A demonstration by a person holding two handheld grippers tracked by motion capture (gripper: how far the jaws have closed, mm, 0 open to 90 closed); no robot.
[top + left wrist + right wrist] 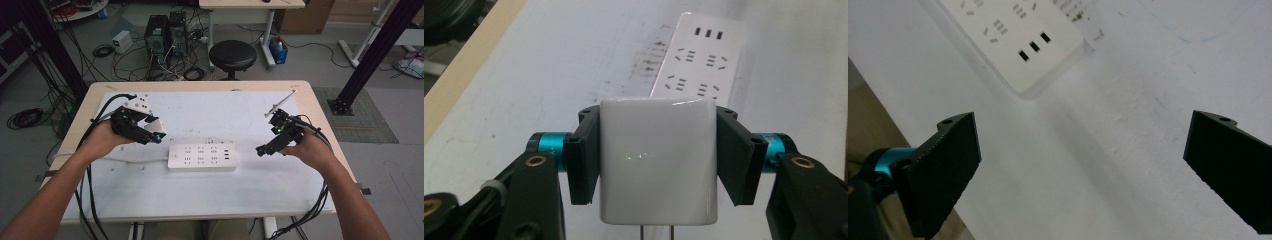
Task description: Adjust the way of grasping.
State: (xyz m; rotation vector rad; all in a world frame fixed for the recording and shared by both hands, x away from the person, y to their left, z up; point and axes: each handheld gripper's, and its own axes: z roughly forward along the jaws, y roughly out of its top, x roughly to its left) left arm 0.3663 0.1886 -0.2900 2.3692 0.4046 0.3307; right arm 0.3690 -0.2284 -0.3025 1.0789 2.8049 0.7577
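Note:
My left gripper (657, 160) is shut on a white plug adapter (657, 157), its two metal prongs poking out at the bottom edge of the left gripper view. In the high view this gripper (152, 131) hovers left of the white power strip (202, 157), holding the white adapter (151, 124) above the mat. The power strip (701, 60) lies ahead of the held adapter. My right gripper (265, 148) hangs just right of the strip, open, with nothing between its jaws. The right gripper (1078, 165) looks down at bare white mat, with the strip's USB end (1018, 40) at upper left.
A white mat (210, 200) covers the wooden table (320, 115). The strip's cord (125, 160) runs left across the mat. A thin metal rod (280, 104) sticks up behind the right gripper. Black cables (87, 200) trail off the front edge. A stool (232, 55) stands beyond the table.

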